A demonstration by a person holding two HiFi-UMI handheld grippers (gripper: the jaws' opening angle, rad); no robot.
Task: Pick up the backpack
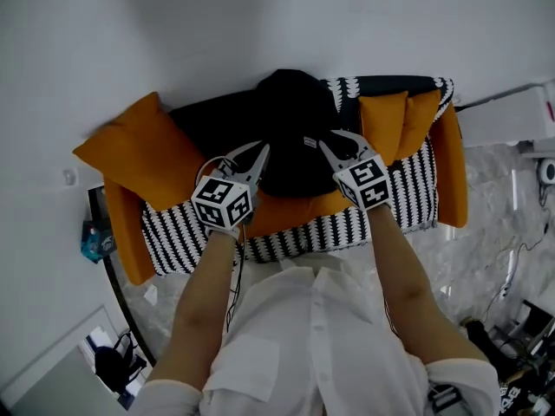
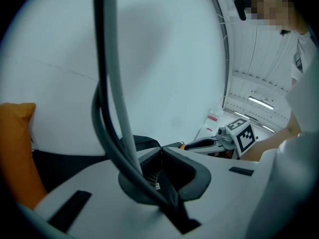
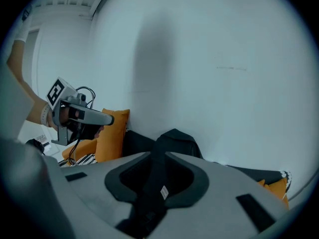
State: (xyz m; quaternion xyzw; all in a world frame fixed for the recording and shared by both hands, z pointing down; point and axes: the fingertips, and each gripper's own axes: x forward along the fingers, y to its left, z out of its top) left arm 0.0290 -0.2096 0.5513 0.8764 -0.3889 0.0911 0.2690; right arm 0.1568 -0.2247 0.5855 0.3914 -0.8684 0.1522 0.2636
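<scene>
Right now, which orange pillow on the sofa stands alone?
The big orange pillow at the left end of the sofa in the head view; the two smaller pillows stand side by side at the right end.

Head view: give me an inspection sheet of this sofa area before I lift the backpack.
Surface: sofa, black-and-white patterned cover.
Job's things: black backpack, mid-seat against the backrest.
Clutter: orange cushions on both sides.
Grippers: left gripper shut at the backpack's edge; right gripper open, backpack between its jaws.
Cables: grey cable running across the left gripper.
Surroundings: white wall, marble floor.
</scene>
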